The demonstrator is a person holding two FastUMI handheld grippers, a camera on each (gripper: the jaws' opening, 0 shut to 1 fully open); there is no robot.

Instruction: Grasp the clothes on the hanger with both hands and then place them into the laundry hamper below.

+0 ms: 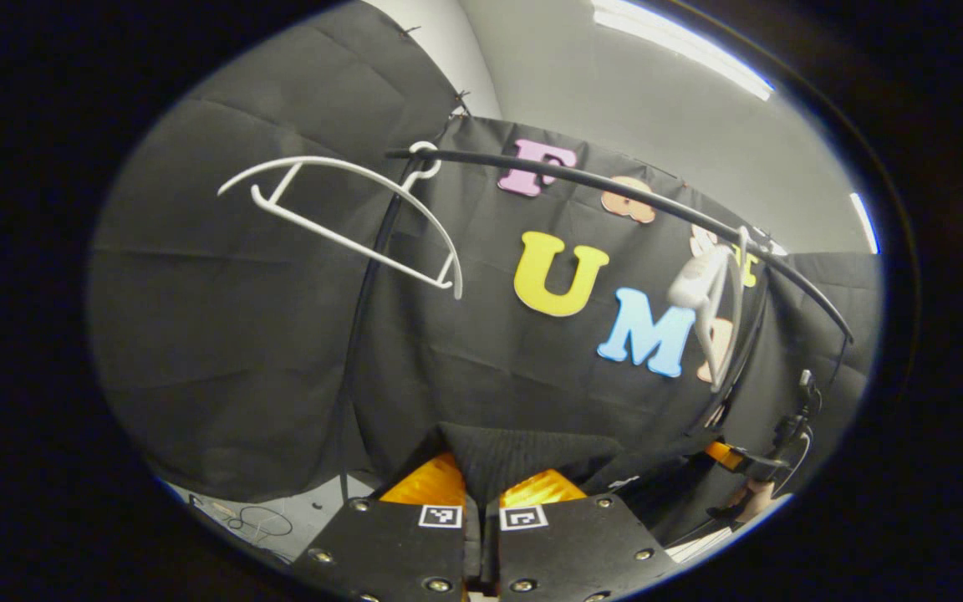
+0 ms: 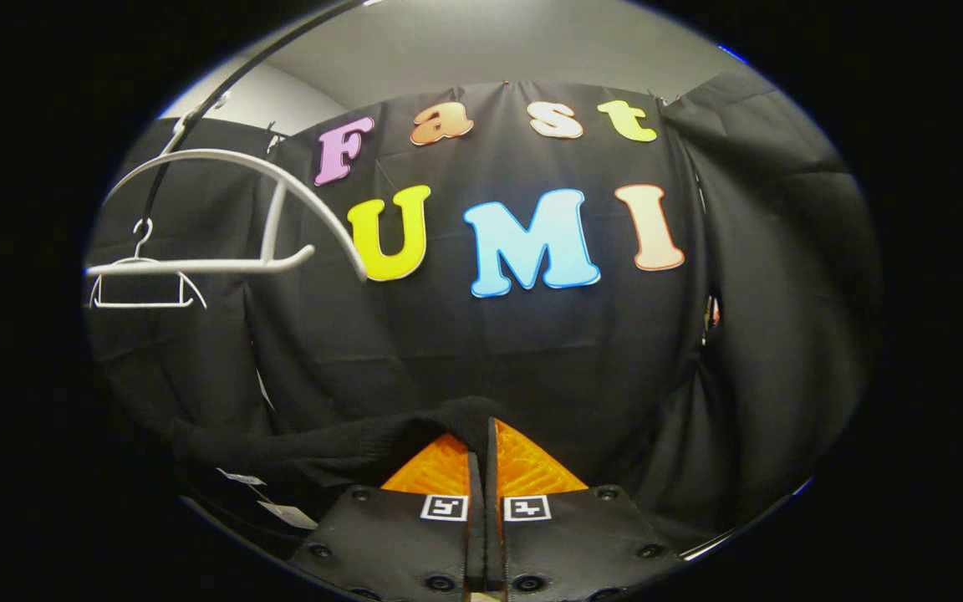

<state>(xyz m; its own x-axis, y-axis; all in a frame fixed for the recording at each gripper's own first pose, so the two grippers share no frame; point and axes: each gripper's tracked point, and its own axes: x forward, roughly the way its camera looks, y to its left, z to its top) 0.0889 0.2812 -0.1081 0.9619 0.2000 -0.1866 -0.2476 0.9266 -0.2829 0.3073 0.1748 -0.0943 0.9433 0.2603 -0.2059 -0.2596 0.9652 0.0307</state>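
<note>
1. Left gripper (image 1: 481, 489): my two fingers are clamped on a fold of the black garment (image 1: 523, 460). Cloth bunches up between the tips.
2. Right gripper (image 2: 481, 460): fingers closed tight on another edge of the same garment, which drapes off to the left in the right gripper view as a dark ribbed band (image 2: 314, 447).
3. Garment hangs slack between my two grips, low in front of the black wall cloth. It looks to be off the hangers: the near white hanger (image 1: 348, 213) is bare on the black rail (image 1: 615, 192), and a second hanger (image 1: 711, 301) farther along the rail is bare too.
4. In the left gripper view I can see the other gripper (image 1: 749, 464) low right, with a hand behind it. So the two grips are spread well apart along the cloth.
5. Hamper is not in sight from here, so I judge it sits below the frame. Step in hand: carry down and drop.
6. How to do it well:
   - Keep both clamps shut until the cloth is over the hamper mouth.
   - Lower both hands together, level, so the slack middle goes in first.
   - Bring hands closer together on the way down; that folds the garment and keeps sleeves from catching the rim.
   - Tilt the cameras down early to find the hamper before releasing.
7. Risks: black cloth on black wall makes edges hard to track; a loose tag (image 2: 239, 478) or trailing hem could hang outside the rim. Release one side only after the bulk is inside.
</note>
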